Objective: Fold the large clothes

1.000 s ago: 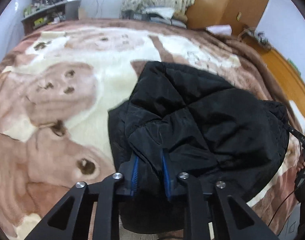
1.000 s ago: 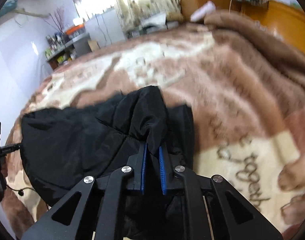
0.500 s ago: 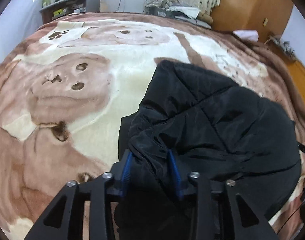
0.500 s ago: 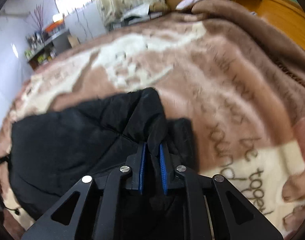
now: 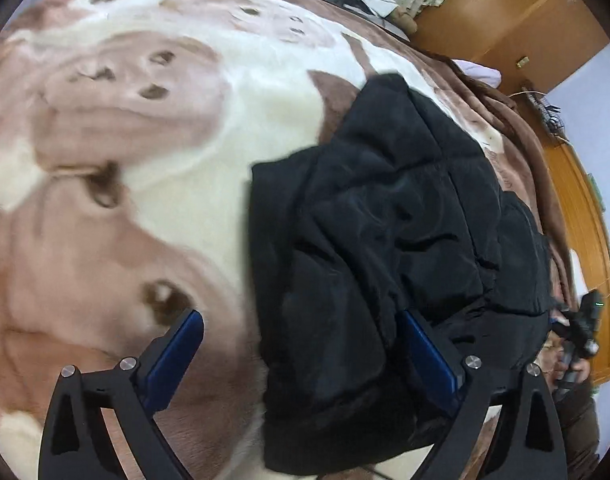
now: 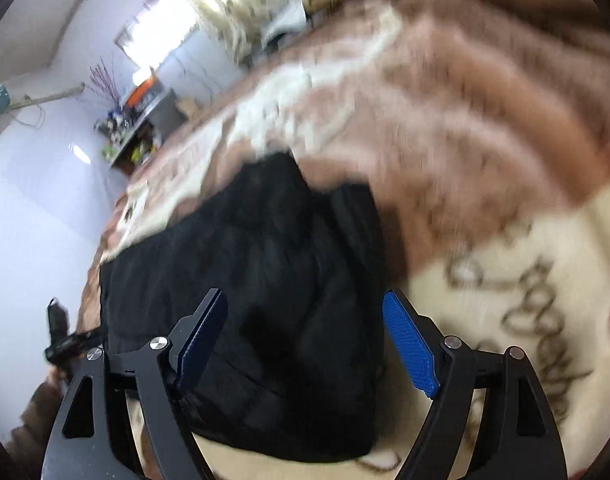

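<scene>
Jacket (image 5: pixel 405 240) folded on blanket (image 5: pixel 145 140) | left gripper (image 5: pixel 305 360) released | right gripper (image 6: pixel 305 344) released, blanket bare around

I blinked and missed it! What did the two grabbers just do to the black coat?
Both let go. The left gripper and right gripper, pinched shut on folds of the black jacket a moment ago, now stand wide open, so the fabric has dropped flat. The jacket stays bundled in the same spot on the brown and cream blanket.
</scene>
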Demonstrator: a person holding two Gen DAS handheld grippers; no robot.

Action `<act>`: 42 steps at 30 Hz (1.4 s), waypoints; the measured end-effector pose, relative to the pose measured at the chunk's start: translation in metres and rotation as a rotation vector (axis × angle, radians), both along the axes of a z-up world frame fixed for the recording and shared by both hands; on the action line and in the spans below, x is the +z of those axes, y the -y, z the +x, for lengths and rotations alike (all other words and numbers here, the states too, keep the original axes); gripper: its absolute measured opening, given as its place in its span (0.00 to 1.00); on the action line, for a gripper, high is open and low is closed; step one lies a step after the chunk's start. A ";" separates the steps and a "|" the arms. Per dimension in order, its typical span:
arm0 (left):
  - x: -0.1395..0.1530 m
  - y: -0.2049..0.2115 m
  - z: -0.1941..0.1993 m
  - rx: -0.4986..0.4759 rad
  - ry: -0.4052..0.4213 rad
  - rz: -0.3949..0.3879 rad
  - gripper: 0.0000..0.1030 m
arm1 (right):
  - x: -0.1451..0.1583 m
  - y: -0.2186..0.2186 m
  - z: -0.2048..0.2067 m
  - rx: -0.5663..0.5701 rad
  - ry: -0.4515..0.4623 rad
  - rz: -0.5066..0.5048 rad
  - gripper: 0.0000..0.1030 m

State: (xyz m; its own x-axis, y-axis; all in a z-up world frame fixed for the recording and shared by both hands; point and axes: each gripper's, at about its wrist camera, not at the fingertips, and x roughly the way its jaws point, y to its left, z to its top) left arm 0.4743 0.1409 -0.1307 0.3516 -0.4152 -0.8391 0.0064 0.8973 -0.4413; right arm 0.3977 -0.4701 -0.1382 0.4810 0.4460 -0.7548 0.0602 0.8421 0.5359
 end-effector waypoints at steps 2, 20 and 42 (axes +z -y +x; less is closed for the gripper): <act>-0.011 0.009 0.008 -0.006 -0.019 -0.022 0.97 | -0.015 -0.004 0.006 0.002 -0.024 0.014 0.79; -0.035 0.036 0.003 -0.008 -0.178 -0.170 0.38 | -0.046 -0.028 0.014 0.074 -0.165 0.227 0.42; -0.016 0.011 -0.143 0.068 -0.250 -0.230 0.60 | -0.017 -0.025 -0.103 0.025 -0.231 0.176 0.46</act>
